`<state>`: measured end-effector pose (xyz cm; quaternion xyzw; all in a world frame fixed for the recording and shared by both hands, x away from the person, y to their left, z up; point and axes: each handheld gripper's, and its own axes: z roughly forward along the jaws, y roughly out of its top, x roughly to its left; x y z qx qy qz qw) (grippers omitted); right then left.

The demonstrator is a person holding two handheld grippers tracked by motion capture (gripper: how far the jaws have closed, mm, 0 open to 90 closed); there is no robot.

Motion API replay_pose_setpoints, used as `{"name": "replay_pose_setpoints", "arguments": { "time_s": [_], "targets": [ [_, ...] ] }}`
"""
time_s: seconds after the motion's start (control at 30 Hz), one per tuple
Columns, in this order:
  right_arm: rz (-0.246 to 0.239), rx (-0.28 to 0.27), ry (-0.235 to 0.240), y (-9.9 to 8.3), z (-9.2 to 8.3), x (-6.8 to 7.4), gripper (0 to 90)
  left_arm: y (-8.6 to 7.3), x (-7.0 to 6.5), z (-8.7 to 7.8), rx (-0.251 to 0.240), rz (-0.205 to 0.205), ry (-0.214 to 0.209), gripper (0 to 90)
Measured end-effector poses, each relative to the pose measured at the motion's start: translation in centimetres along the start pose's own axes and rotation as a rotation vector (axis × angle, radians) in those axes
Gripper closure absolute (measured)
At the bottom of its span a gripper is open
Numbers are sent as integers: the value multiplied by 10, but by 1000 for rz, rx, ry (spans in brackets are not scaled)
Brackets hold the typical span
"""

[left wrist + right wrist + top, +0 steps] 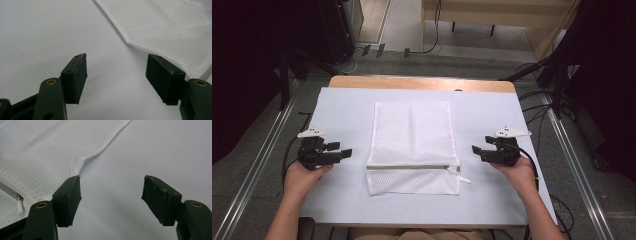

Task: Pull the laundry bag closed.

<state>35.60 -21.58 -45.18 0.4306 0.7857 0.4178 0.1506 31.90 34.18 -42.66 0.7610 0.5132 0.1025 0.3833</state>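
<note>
A white mesh laundry bag (412, 145) lies flat in the middle of the white table cover, with a grey zipper (409, 167) across its near part and a white pull tab (463, 178) at the right end. My left gripper (343, 150) hovers open just left of the bag's left edge (160, 27), nothing between its jaws. To the right of the bag my right gripper (477, 151) is open too and holds nothing. The right gripper view has the bag's edge (50, 152) and the zipper end (18, 196) at the left.
A white sheet (342, 107) covers the wooden table (422, 83), whose far edge is bare. Metal rails (259, 150) run along both sides on the floor. Cables (537, 107) and dark equipment stand around the table.
</note>
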Motion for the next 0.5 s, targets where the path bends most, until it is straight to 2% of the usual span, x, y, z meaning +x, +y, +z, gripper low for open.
{"name": "replay_pose_setpoints", "arguments": {
  "time_s": [0.23, 0.33, 0.5],
  "targets": [
    [4, 28, -1, -2, 5, 0, 319, 0, 0, 5, 22, -5, 14, 317],
    [4, 35, 0, -2, 5, 0, 313, -1, -1, 9, 34, -9, 24, 279],
    [14, 59, -23, -5, 9, -2, 276, -3, -2, 17, 55, 26, 79, 215]
  ]
}}
